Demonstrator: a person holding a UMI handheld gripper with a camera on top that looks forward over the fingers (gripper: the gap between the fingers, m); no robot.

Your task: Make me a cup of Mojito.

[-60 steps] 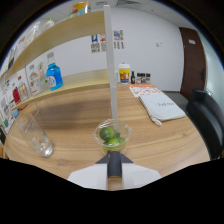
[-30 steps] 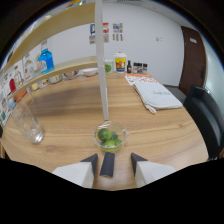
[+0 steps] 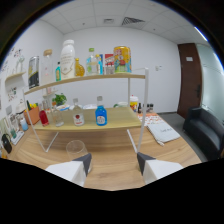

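Centre frame, a clear glass bottle of blue liquid (image 3: 101, 115) stands on the pale wooden shelf with white metal legs (image 3: 144, 102). Left of it, a small red bottle (image 3: 43, 117). At the bottom, white tongs (image 3: 113, 164) with dark inner pads, spread apart, over the light brown wood-grain table (image 3: 112, 172).

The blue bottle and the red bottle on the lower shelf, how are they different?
The blue bottle holds blue liquid and stands near the middle of the lower shelf; the red bottle is red and stands further along, near the shelf's end. The blue bottle looks taller and has a pale cap; the red bottle's top is hard to make out. Both stand upright, beyond the open gripper.
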